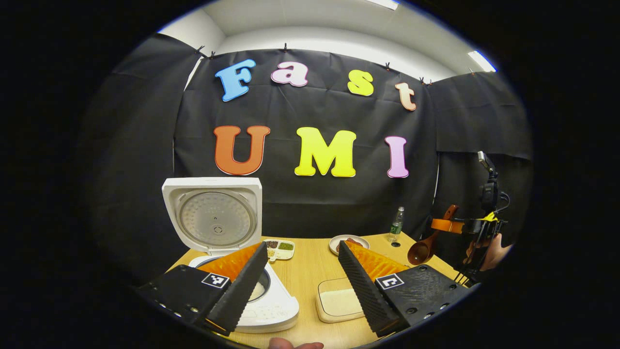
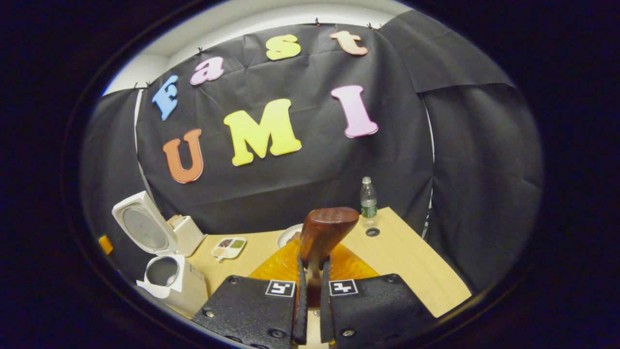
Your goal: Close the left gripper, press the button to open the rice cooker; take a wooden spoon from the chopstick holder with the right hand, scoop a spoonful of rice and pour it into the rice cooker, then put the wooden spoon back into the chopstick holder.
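Spoon first: the dark reddish-brown wooden spoon [image 2: 323, 237] is clenched by its handle in the right claw [image 2: 310, 295], bowl at 12 o'clock, raised above the bench [image 2: 411, 271]. Likely light, stiff and smooth, so a firm mid-handle grip suits. Left claw [image 1: 300, 276] hangs released over the white rice cooker [image 1: 271, 310], lid up.
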